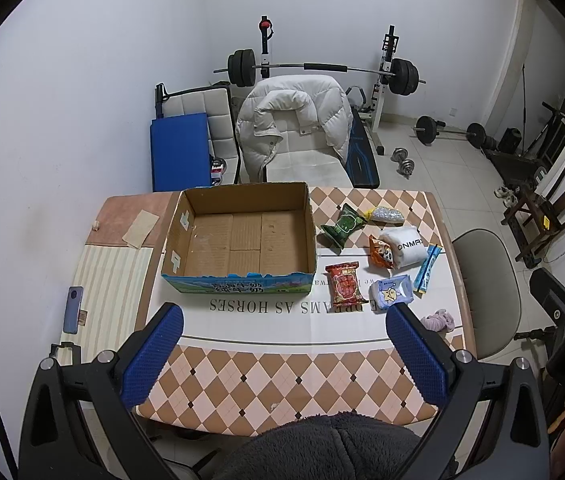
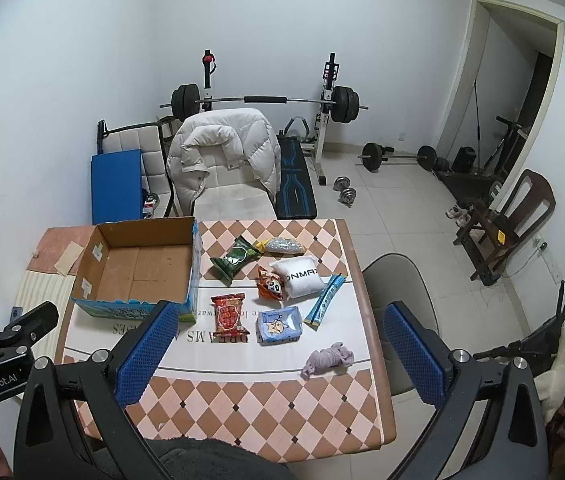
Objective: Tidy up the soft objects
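At surface 9 o'clock, cardboard box (image 1: 238,240) sits empty, likely the drop target; packets (image 2: 278,288) clustered at 3 o'clock; both grippers' fingers (image 1: 154,360) (image 2: 144,354) spread, holding nothing

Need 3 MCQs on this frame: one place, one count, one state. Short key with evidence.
1. Where is the purple cloth lying?
A. in the box
B. on the table, nearest the person
C. on the chair

2. How many items are in the box?
A. none
B. two
C. four

3. How are both grippers' fingers set?
A. shut on a packet
B. shut on nothing
C. open

Key: 1 B, it lies on the table nearer than the packets. 2 A, only the bare cardboard floor shows. 3 C, left gripper and right gripper fingers stand wide apart, holding nothing.
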A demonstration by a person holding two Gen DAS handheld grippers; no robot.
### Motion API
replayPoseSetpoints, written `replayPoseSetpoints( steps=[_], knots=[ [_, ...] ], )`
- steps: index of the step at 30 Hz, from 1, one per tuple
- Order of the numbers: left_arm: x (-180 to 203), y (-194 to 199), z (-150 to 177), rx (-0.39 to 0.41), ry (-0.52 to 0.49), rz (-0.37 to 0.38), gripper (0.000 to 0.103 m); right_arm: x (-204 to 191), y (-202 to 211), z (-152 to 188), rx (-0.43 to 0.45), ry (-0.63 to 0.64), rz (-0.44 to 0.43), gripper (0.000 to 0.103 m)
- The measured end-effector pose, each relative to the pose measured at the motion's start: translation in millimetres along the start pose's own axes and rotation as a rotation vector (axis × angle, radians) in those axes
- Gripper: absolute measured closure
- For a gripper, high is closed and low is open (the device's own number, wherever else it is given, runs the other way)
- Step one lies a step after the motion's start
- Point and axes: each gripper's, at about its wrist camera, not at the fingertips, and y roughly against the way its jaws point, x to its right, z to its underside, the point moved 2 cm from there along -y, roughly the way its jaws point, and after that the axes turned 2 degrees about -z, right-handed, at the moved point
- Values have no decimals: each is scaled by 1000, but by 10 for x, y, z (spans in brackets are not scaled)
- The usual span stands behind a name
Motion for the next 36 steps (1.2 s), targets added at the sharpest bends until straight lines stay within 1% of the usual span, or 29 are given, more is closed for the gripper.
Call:
replayPoseSetpoints(
  steps=[5,9,11,13,17,19,21,22,24,25,27,28,32,34,36],
  knots=[
    [26,12,17,-1,3,-1,0,-1,2,8,3,2,-5,0],
    [35,-32,17,-7,2,4,0,16,-17,-63,-9,-19,-21,0],
    [79,-163,-18,-12,-6,3,0,138,-130,-105,-31,-52,-24,0],
    [172,-367,-96,-26,-35,-11,0,339,-312,-127,-68,-103,-23,0],
    [450,-974,-285,-62,-134,-56,0,812,-928,-86,-190,-205,-4,0],
    [657,-1377,-342,-114,-201,-82,0,1026,-1365,11,-277,-251,15,0],
    [832,-1783,-349,-185,-253,-74,0,1205,-1758,177,-354,-300,28,0],
    [907,-1928,-347,-214,-268,-67,0,1293,-1968,300,-394,-332,24,0],
    [1140,-2383,-317,-321,-313,-40,0,1449,-2379,575,-479,-398,16,0],
    [1218,-2534,-307,-355,-325,-32,0,1505,-2577,709,-518,-429,12,0],
    [1445,-2972,-281,-449,-350,-24,0,1606,-2932,1004,-579,-479,15,0],
    [1527,-3116,-260,-480,-358,-17,0,1641,-3108,1137,-615,-506,16,0],
    [1911,-3856,-178,-629,-386,-13,0,1680,-3648,1533,-714,-602,-10,0],
    [2019,-4090,-133,-684,-400,-11,0,1723,-3879,1691,-746,-636,-15,0],
    [2125,-4335,-78,-727,-428,-35,0,1719,-4014,1782,-776,-659,-26,0]
  ],
)
